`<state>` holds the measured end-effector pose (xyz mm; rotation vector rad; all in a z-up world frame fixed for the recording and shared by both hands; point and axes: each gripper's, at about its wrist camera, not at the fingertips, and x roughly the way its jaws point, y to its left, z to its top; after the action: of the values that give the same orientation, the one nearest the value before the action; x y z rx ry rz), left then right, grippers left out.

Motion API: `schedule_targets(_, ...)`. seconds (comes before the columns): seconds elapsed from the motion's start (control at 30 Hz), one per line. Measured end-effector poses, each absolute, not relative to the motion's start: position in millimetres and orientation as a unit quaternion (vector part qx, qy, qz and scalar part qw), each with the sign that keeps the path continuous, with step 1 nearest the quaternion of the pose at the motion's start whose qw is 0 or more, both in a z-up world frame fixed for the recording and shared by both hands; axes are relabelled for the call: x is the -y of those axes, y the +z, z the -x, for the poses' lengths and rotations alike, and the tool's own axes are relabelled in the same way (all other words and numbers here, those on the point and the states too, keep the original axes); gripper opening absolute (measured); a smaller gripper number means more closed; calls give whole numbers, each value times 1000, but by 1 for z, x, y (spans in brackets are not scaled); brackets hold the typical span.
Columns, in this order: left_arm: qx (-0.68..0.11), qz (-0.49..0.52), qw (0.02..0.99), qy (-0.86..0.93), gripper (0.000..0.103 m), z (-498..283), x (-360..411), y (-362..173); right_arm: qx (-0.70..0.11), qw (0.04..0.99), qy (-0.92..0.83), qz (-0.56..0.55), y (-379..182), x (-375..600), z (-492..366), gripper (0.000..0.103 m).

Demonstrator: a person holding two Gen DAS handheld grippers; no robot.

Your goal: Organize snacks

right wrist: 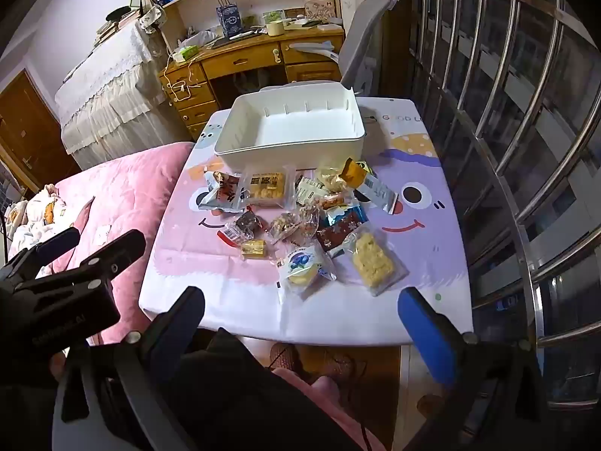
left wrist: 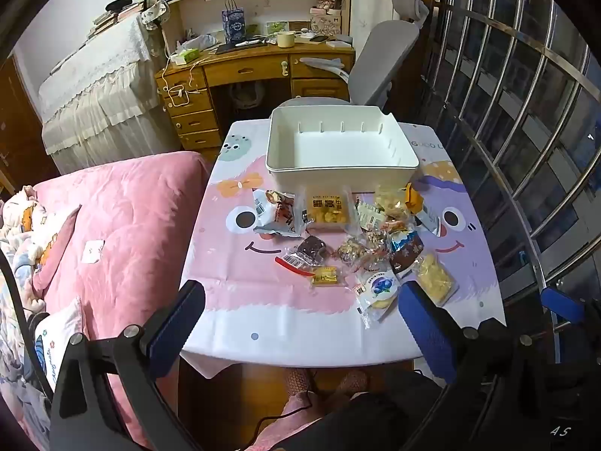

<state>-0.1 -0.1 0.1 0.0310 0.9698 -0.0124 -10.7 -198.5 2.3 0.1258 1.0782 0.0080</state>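
Note:
Several wrapped snacks point(left wrist: 353, 240) lie in a loose heap on a small table with a cartoon cloth point(left wrist: 263, 300), also in the right wrist view point(right wrist: 300, 225). An empty white bin point(left wrist: 340, 150) stands behind them at the table's far side, shown too in the right wrist view point(right wrist: 293, 127). A blueberry packet point(left wrist: 379, 289) and a yellow crisp bar point(right wrist: 372, 263) lie nearest me. My left gripper point(left wrist: 300, 300) is open and empty above the table's near edge. My right gripper point(right wrist: 300, 308) is open and empty, also at the near edge.
A pink bed point(left wrist: 124, 225) adjoins the table's left side. Metal window bars point(left wrist: 526, 150) run close along the right. A grey office chair point(left wrist: 383, 60) and a wooden desk point(left wrist: 244, 71) stand behind the table. My left gripper's body point(right wrist: 67, 274) shows at the left of the right wrist view.

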Motion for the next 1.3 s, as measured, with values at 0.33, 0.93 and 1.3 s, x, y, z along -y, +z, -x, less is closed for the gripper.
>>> schedule_targets(0.33,-466,-15,885,-4,102,0,0,0,-512,857,4,-57,3,199,9,103)
schedule_targets(0.93,-454,-17,891,-3,102,-10,4,19,-514,856,8,-56,5,198,4,103)
schedule_targets(1.3,-453,-16,891,-2,102,-19,0,21,-515,855,15,-65,2,194,-8,103)
